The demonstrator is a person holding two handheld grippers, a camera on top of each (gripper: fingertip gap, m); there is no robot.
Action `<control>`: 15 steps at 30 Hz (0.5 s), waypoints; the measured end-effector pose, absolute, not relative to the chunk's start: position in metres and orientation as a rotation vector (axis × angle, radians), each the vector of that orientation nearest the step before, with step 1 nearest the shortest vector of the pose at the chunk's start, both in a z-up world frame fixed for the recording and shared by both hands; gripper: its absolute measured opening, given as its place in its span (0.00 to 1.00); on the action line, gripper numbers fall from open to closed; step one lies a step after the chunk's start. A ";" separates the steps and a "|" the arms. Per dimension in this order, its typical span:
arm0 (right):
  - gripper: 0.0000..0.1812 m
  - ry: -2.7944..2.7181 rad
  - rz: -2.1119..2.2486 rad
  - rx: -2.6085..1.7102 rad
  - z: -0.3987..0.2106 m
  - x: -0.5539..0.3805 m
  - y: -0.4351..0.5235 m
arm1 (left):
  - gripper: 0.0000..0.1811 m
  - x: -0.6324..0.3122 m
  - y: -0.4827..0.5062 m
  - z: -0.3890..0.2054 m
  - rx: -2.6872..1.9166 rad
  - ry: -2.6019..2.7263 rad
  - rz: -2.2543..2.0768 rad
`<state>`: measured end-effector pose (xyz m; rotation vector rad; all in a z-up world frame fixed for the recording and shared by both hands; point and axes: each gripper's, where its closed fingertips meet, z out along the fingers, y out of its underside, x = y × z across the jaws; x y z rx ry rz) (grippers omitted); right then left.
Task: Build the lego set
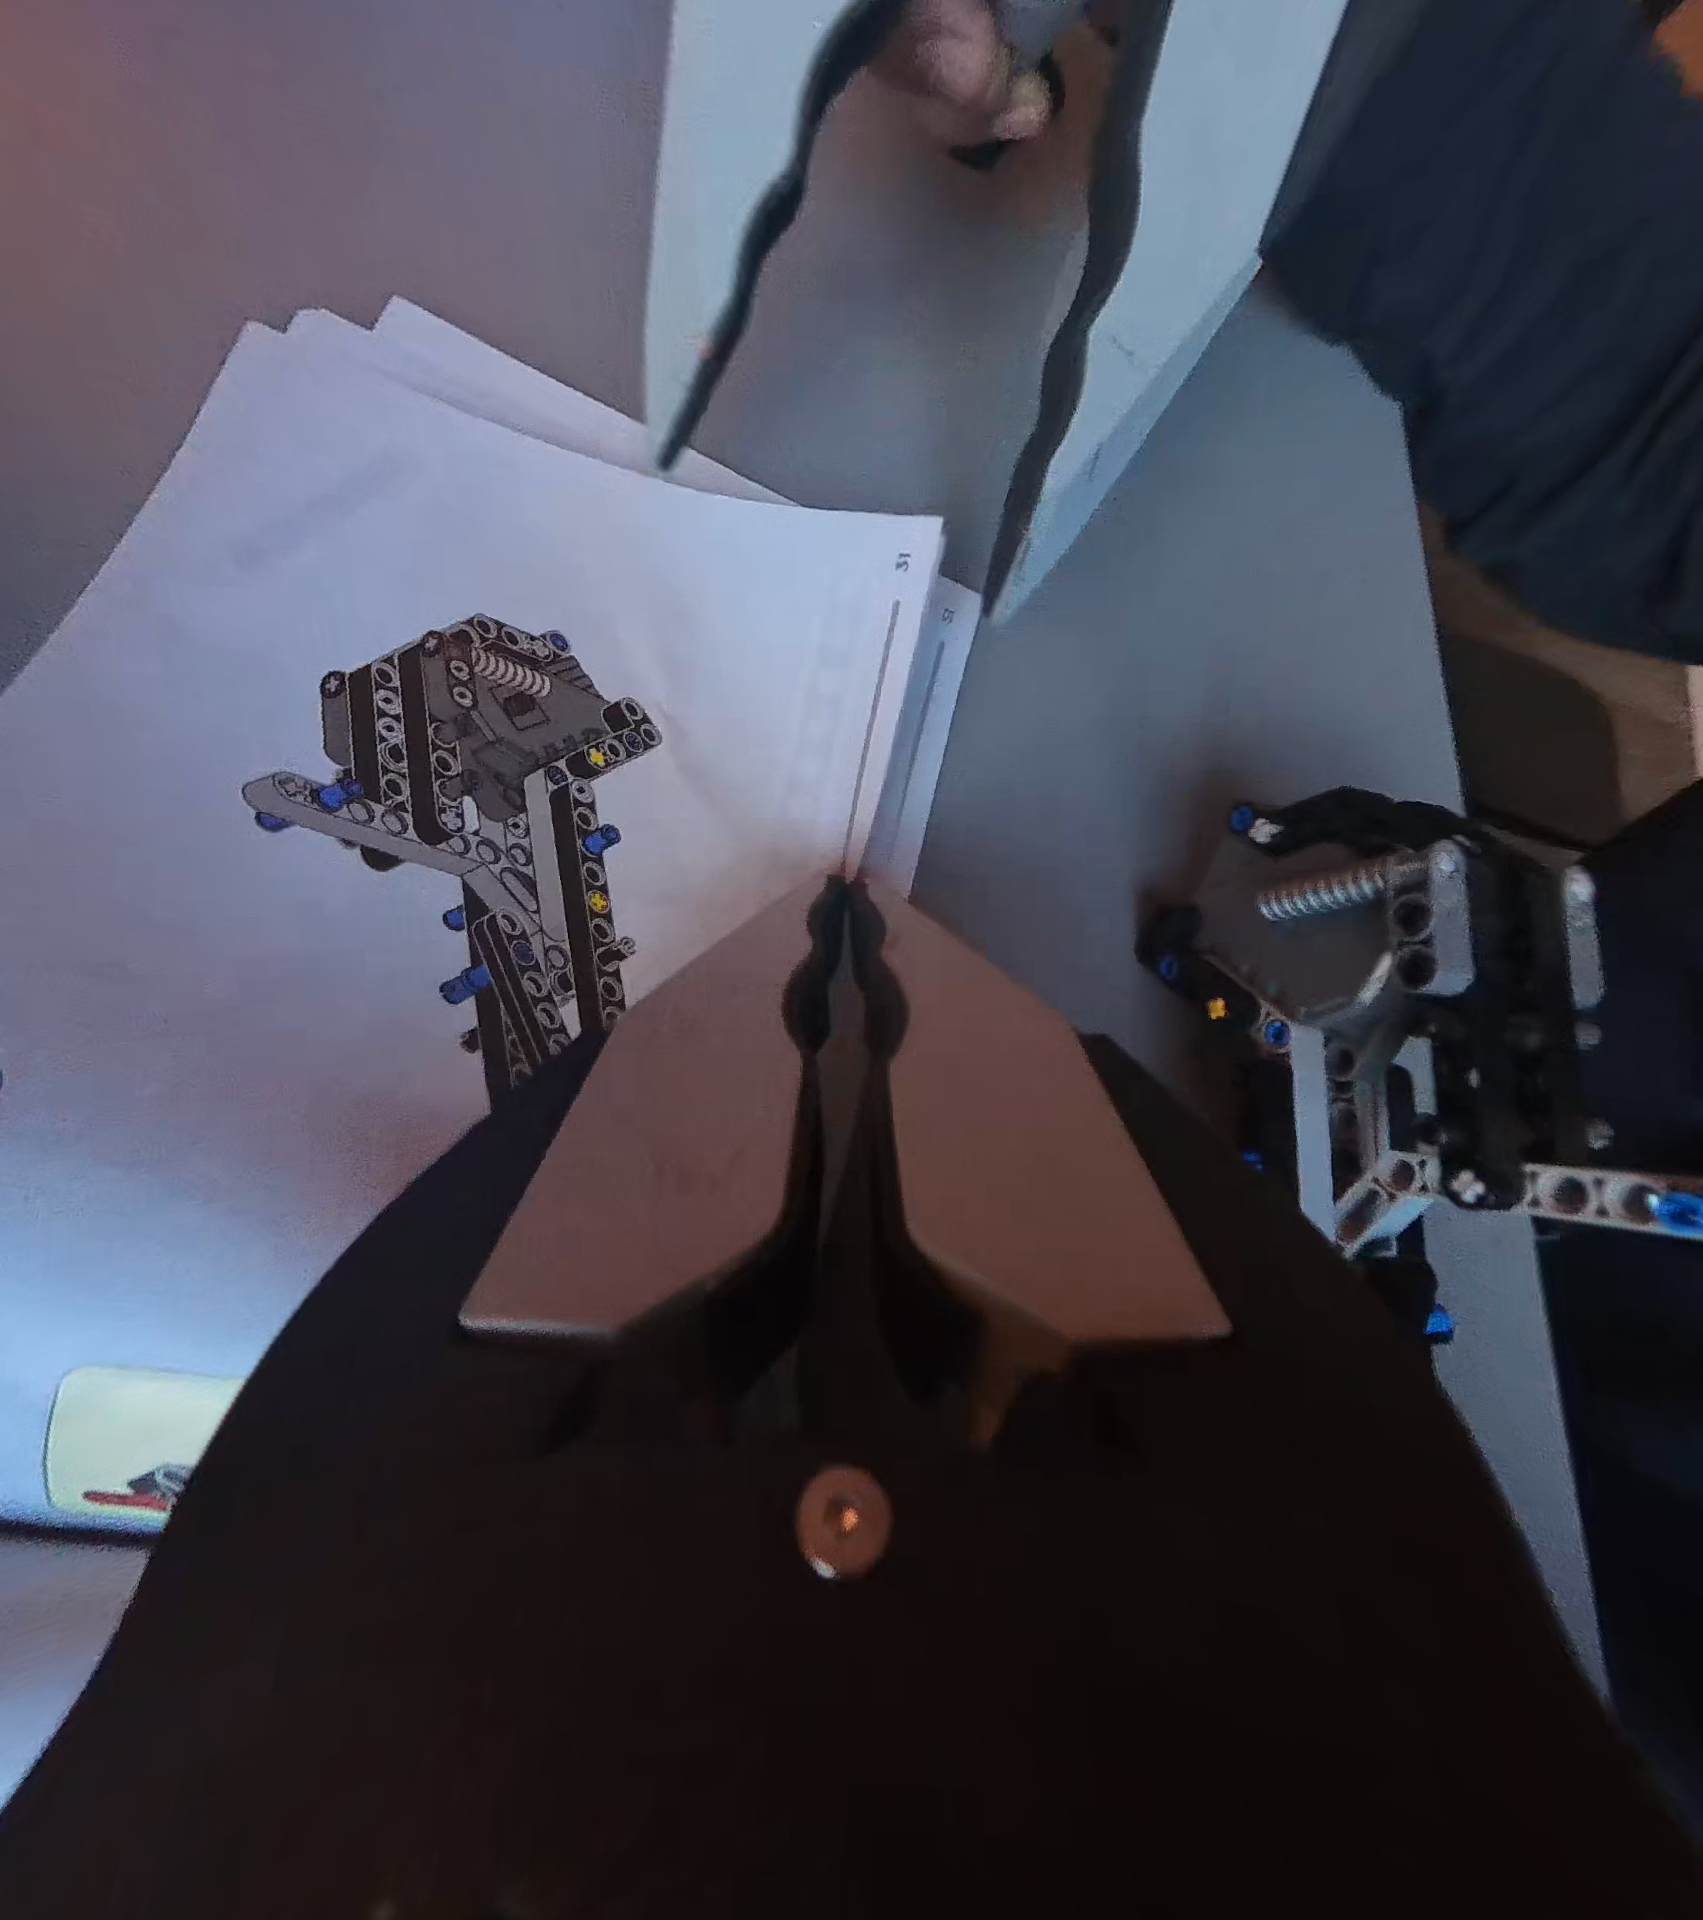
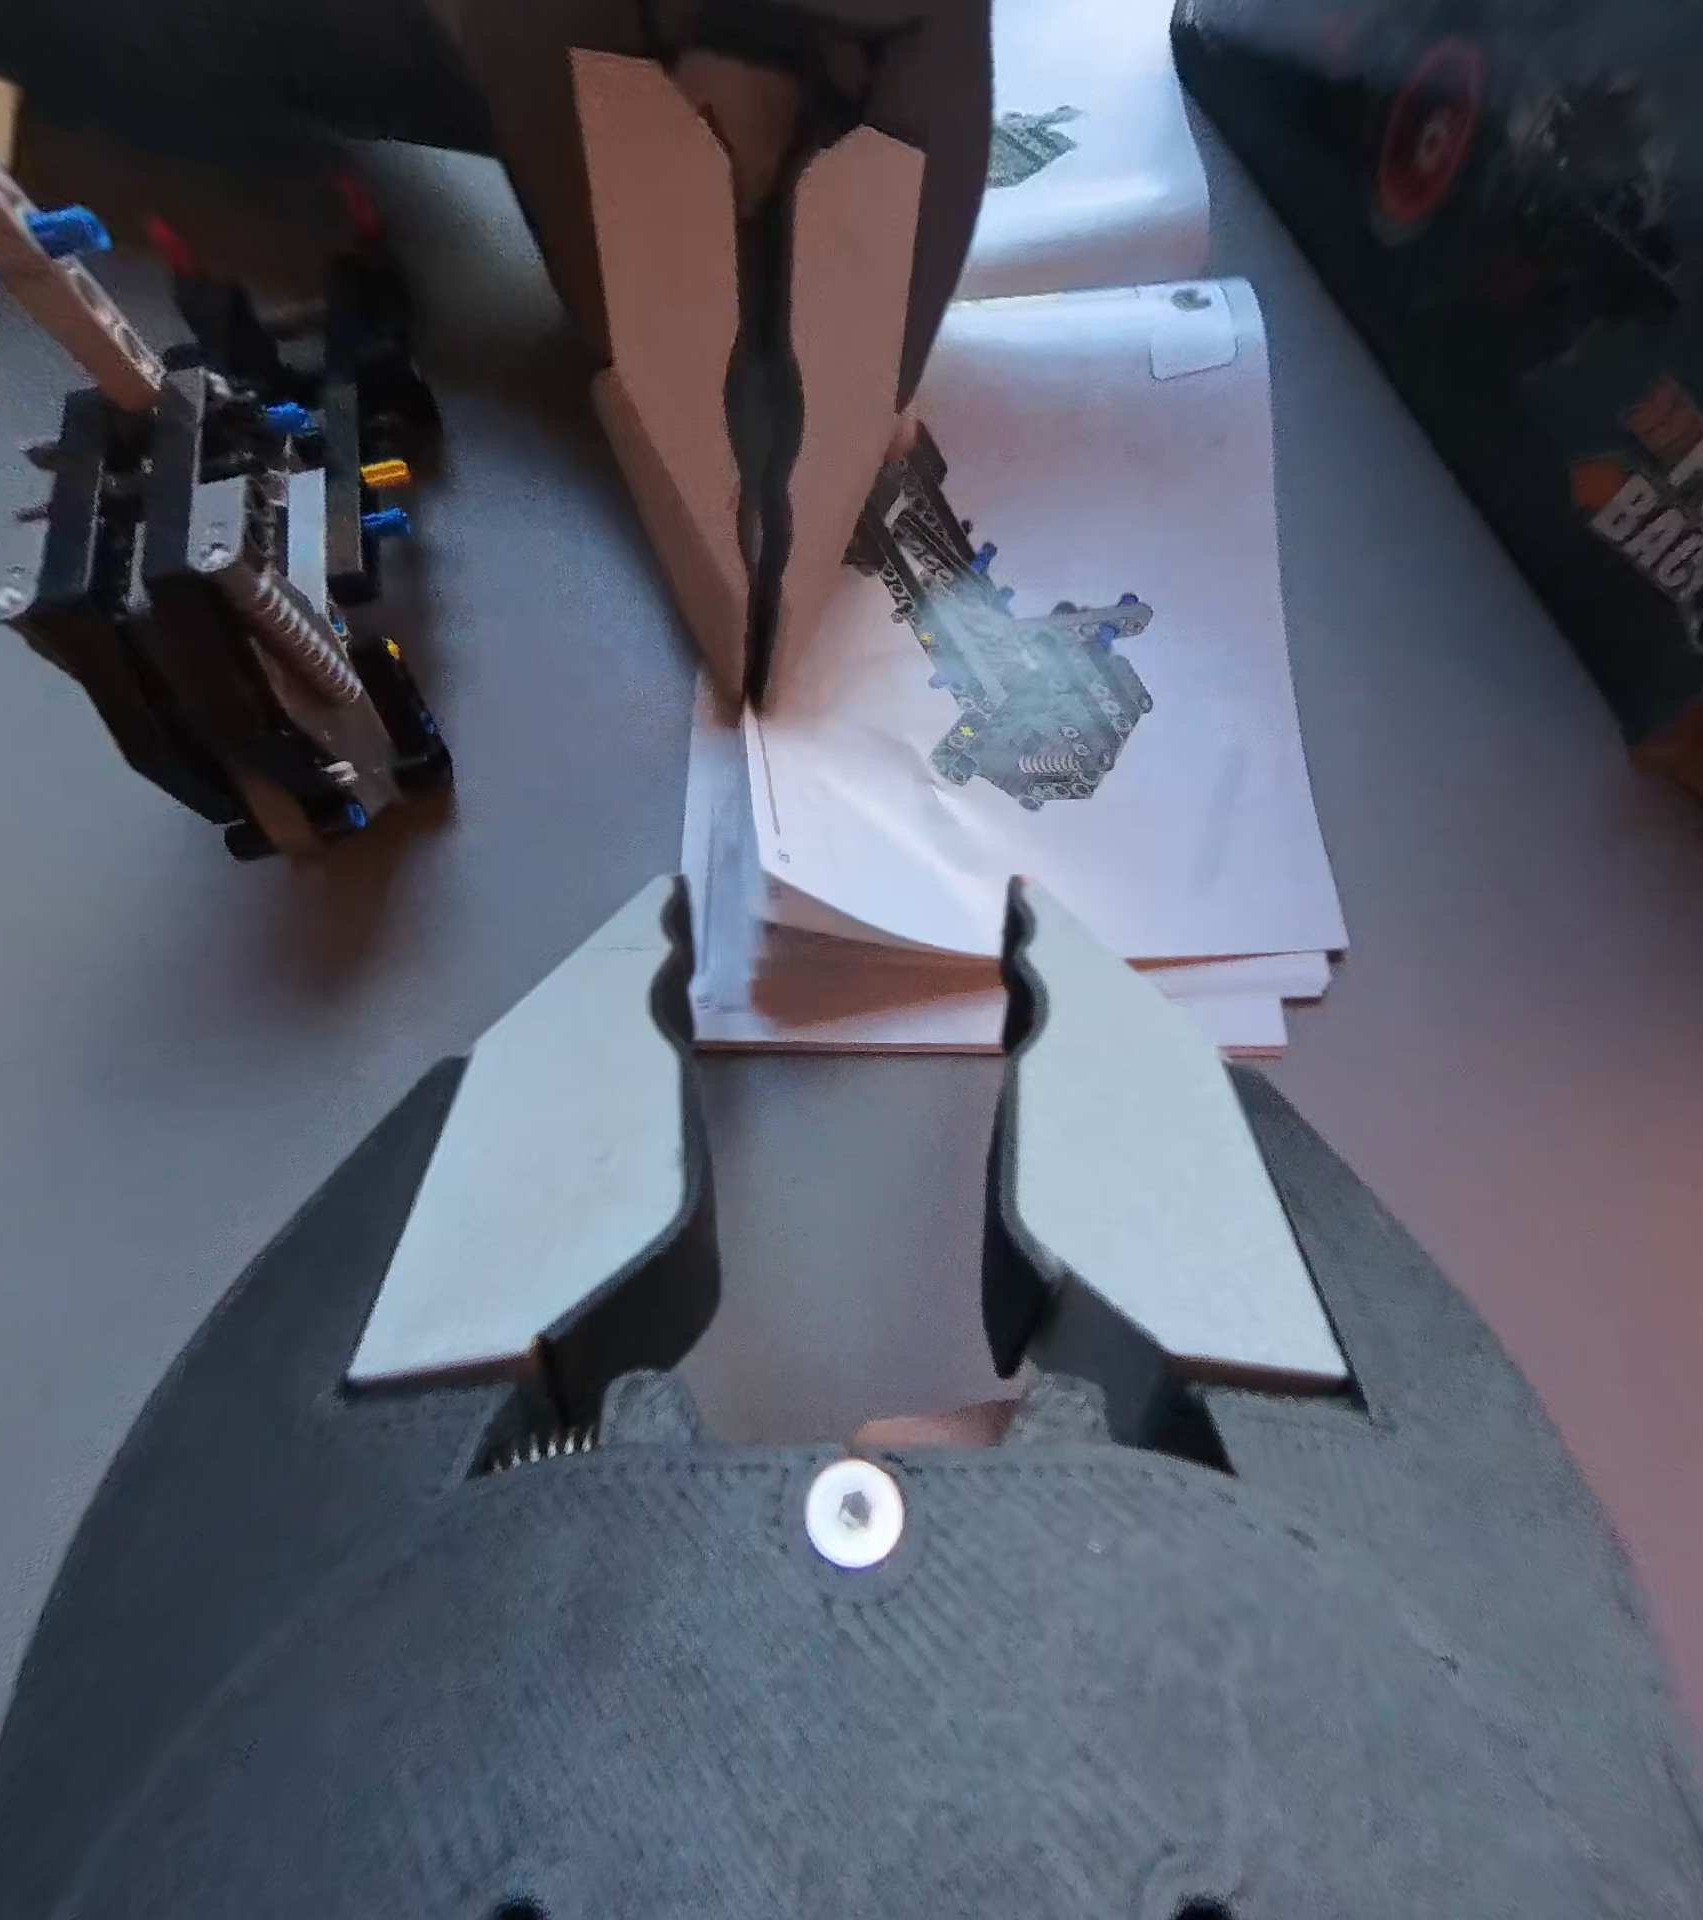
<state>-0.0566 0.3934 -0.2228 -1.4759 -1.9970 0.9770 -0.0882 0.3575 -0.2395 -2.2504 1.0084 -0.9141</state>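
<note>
The instruction booklet [image 1: 203,987] lies open on the grey table, showing a printed picture of the model; it also shows in the right wrist view [image 2: 1138,852]. My left gripper [image 1: 842,888] is shut, its tips pinching the edge of a booklet page. It appears opposite in the right wrist view [image 2: 748,696]. My right gripper [image 2: 847,914] is open and empty just above the booklet's near edge; it appears open at the top of the left wrist view [image 1: 847,499]. The partly built black and grey Lego model [image 1: 1398,1018] stands beside the booklet [image 2: 223,582].
A dark printed box [image 2: 1553,312] lies at the right of the booklet. A person's dark sleeve [image 1: 1553,312] is at the upper right behind the model. The grey table [image 2: 203,1039] shows bare to the left of my right gripper. One gripper's finger ends stand about 6 cm off the other's.
</note>
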 end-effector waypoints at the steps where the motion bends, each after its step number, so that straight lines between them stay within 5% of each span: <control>1: 0.25 -2.020 0.988 -1.450 -0.223 -0.056 0.389 | 0.00 -0.089 0.357 -0.239 -2.252 1.004 -0.930; 6: 0.06 -2.083 0.922 -1.380 -0.230 -0.058 0.385 | 0.00 -0.091 0.356 -0.239 -2.231 1.028 -0.922; 9: 0.18 -2.035 0.933 -1.399 -0.223 -0.057 0.391 | 0.00 -0.094 0.355 -0.238 -2.226 1.033 -0.911; 15: 0.16 -1.956 0.990 -1.382 -0.208 -0.053 0.398 | 0.00 -0.099 0.356 -0.236 -2.219 1.004 -0.937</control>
